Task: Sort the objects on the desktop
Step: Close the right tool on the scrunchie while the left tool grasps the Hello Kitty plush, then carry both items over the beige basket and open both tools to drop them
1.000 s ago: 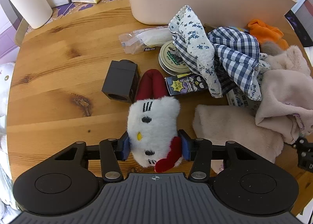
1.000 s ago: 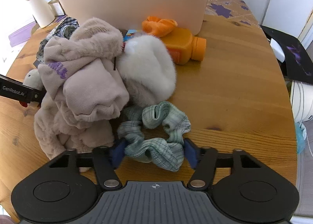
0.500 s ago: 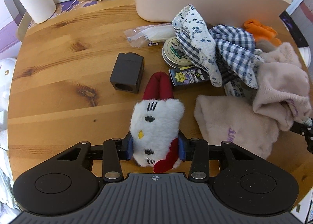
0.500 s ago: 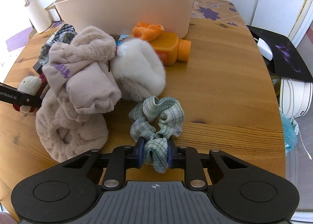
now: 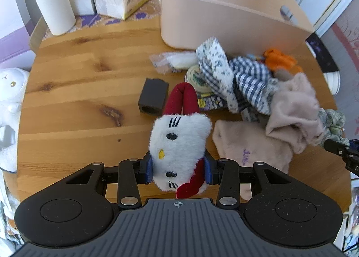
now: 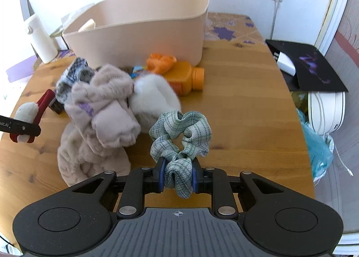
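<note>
1. The round wooden table (image 6: 242,108) carries everything; its right half lies bare, so we have open room there to swing loads.
2. The beige bin (image 6: 143,32) sits at the far edge, its mouth open; we judge it the sorting target.
3. The pile of plush cloths (image 6: 101,108) crowds the table's middle, between our two grippers.
4. Our left gripper (image 5: 178,168) clamps the white cat plush (image 5: 179,140) by its head, near the front edge.
5. Our right gripper (image 6: 178,177) pinches the green scrunchie (image 6: 181,133), raised clear of the pile.
</note>
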`<state>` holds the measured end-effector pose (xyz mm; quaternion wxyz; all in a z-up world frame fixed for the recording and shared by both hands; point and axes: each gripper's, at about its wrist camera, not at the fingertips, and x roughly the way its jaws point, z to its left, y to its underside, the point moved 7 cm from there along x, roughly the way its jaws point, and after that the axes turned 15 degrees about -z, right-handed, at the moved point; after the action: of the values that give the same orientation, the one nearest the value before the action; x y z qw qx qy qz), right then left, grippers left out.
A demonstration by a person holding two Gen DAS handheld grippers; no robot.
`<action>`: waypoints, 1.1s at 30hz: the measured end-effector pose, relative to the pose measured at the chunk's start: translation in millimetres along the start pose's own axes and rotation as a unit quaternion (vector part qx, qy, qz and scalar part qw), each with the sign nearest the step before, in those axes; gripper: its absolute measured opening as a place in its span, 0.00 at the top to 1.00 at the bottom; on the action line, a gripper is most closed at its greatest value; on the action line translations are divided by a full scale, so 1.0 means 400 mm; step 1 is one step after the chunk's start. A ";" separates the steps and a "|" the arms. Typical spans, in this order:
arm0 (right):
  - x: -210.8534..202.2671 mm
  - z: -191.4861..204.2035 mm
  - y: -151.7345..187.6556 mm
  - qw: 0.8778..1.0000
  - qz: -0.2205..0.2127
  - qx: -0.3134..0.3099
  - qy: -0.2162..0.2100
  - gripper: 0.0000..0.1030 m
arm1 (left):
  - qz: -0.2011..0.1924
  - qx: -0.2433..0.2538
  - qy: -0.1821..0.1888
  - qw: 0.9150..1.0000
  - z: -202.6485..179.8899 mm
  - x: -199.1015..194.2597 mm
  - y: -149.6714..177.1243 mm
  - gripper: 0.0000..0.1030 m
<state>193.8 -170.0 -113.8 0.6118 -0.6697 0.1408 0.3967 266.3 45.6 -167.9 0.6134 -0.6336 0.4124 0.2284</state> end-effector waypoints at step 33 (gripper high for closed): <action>0.045 0.042 -0.337 0.991 -0.123 -0.044 -0.013 0.80 | -0.165 0.036 -0.005 0.986 -0.081 -0.054 -0.390 0.59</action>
<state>290.1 -120.3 -30.2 0.6281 -0.7027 0.0317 0.3328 372.5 5.0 -54.3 0.6667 -0.6697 0.3072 0.1122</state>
